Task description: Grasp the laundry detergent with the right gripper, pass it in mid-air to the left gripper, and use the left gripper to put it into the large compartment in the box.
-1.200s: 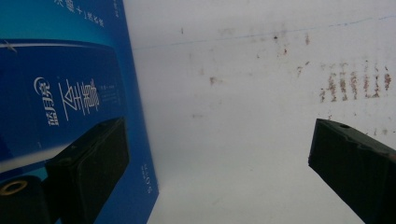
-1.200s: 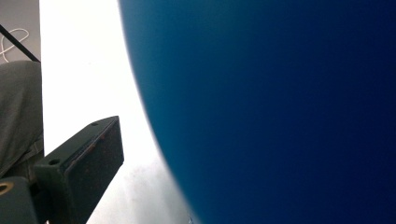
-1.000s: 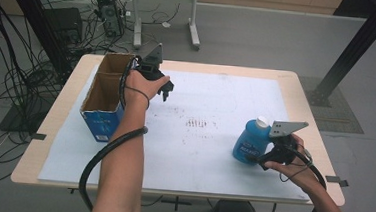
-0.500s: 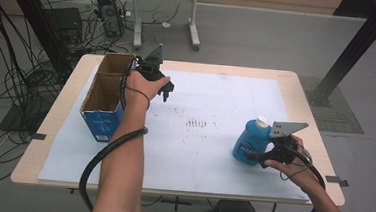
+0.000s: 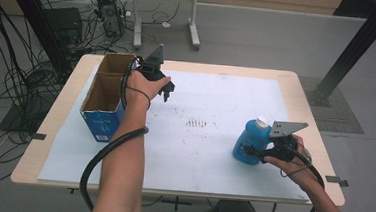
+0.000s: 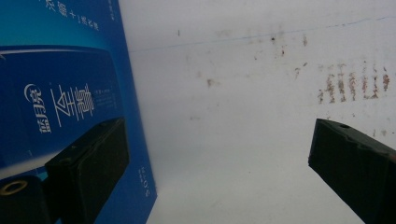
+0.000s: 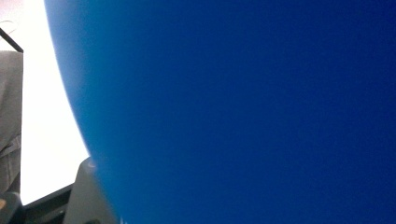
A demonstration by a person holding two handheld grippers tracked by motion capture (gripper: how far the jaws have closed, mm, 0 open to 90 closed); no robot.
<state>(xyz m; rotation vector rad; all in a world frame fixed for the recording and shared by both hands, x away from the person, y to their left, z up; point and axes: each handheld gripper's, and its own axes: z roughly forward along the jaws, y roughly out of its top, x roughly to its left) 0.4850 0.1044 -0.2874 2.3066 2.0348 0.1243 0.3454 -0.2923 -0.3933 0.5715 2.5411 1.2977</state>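
Observation:
A blue bottle [image 5: 246,142] with a white cap stands upright at the right of the white sheet. My right gripper [image 5: 254,152] reaches it from the right; its jaws have just been closing and now press on the bottle's side. In the right gripper view the bottle's blue wall [image 7: 233,112] sits right against the camera. An open blue carton [image 5: 102,120] stands at the left of the table. My left gripper [image 5: 167,92] hovers beside its right wall, pointing down, open with nothing between its jaws. In the left gripper view my left gripper [image 6: 210,140] sits next to the carton's printed side [image 6: 60,70].
The white sheet [image 5: 212,163] covers most of the wooden table and carries a patch of brown marks [image 5: 197,122] at its middle. Cables trail from both grippers toward the near edge. A black post and cable bundles stand off the table to the left.
Both hands, the bottle and the carton stay in place; no shift is visible in the high view.

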